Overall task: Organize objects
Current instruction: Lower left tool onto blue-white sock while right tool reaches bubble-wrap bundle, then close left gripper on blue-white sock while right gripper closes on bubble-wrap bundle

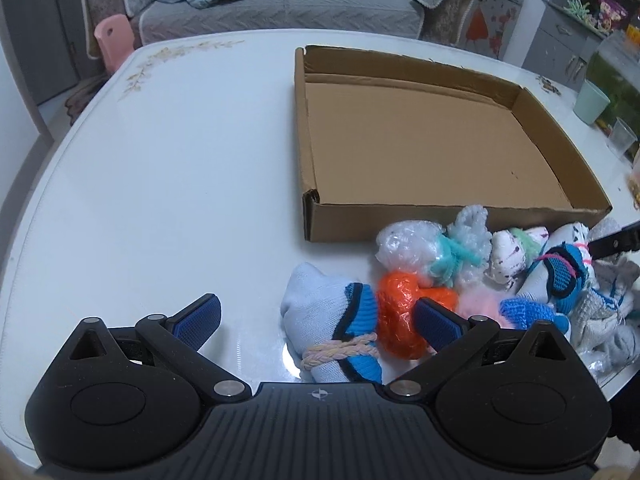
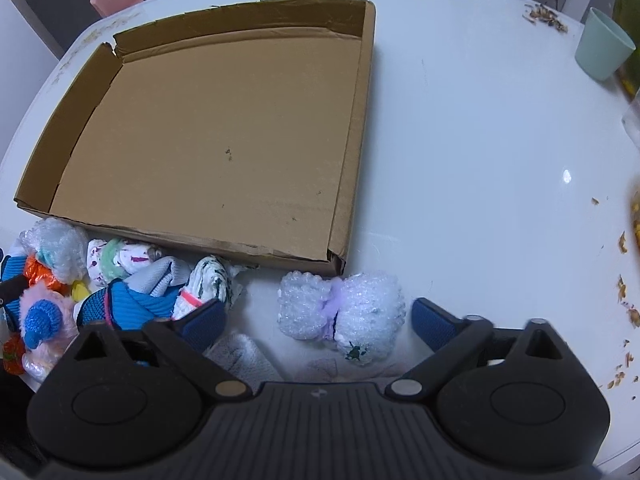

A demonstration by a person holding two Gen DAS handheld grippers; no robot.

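Hanging over the white worktop (image 1: 160, 168), the left gripper (image 1: 320, 320) spreads its jaws wide around a white-and-blue sock bundle (image 1: 332, 328). The right gripper (image 2: 318, 320) is wide too, straddling a bubble-wrap bundle (image 2: 340, 312) just before the empty cardboard tray (image 2: 352, 120).

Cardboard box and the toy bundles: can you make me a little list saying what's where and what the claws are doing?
box: cardboard box, nothing inside
table: white table
pile: bundles lie outside the box, along its near wall
left claw: left claw open around the white-and-blue sock bundle
right claw: right claw open around the bubble-wrap bundle
cup: green cup upright
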